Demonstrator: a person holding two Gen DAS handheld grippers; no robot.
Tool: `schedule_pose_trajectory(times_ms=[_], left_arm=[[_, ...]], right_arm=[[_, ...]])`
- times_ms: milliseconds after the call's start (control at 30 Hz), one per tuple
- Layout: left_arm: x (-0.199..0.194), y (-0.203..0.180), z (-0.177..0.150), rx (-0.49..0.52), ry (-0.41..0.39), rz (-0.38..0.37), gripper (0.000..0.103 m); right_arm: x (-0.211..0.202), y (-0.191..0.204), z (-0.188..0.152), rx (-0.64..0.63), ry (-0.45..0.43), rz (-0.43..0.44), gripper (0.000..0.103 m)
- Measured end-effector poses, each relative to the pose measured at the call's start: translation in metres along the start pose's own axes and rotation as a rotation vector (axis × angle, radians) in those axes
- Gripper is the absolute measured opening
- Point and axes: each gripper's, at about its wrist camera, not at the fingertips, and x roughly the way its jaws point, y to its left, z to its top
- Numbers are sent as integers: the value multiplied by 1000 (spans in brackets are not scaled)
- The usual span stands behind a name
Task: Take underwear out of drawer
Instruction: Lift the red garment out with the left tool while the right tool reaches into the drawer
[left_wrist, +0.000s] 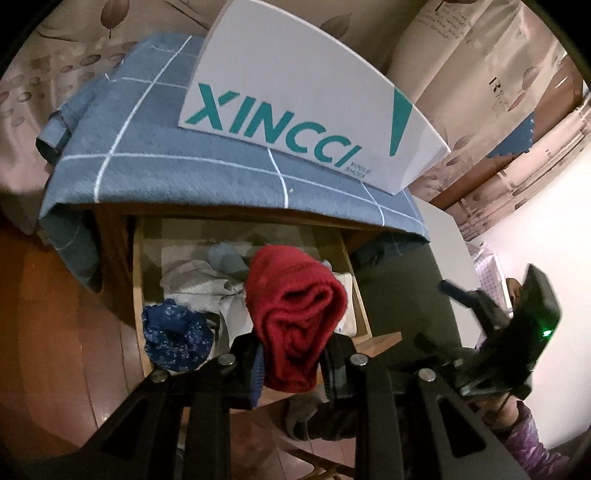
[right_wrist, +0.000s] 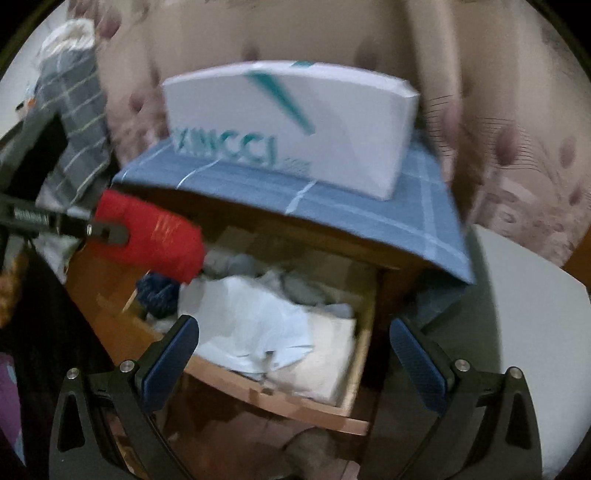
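The left tongs (left_wrist: 295, 354) are clamped on one red underwear (left_wrist: 295, 317), lifted clear above the open drawer (left_wrist: 364, 306). Below and beyond them, one blue floral garment (left_wrist: 177, 336) lies by the drawer's left wall, with pale clothes beside it. The right tongs (right_wrist: 291, 362) stand wide and empty over the drawer's near front edge (right_wrist: 280, 406). One white box (right_wrist: 295, 125) sits on the blue checked cloth (right_wrist: 369, 214) overhanging the drawer.

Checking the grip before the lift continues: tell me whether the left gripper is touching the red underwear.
Touching. The left wrist view shows the left gripper with its fingers pressed against both sides of the red underwear.
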Motion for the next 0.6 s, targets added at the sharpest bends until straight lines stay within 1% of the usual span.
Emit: schedule_pose_trajectory(times_ms=[133,200,300,367,433,500,600], left_arm=[[-12,5,0,6,-30,4,25],[-16,7,-2,7,-35,4,25],[-20,11,-4,0,-47,-18,25],[-21,10,-5,9,-55,-23,25],[-20,11,-6,6,-54,-34,25],[-19,12,-7,5,-51,-41,25],[-16,12,-9,5,-43,-49,25]], right_arm=[[31,10,4,20,75,65,103],[51,8,6,51,125,105,103],[80,2,6,79,186,128,103],[97,-2,7,92,228,165,103],[108,1,9,63,243,169,102],[119,10,12,-12,259,164,101],[132,21,14,-117,286,164,93]])
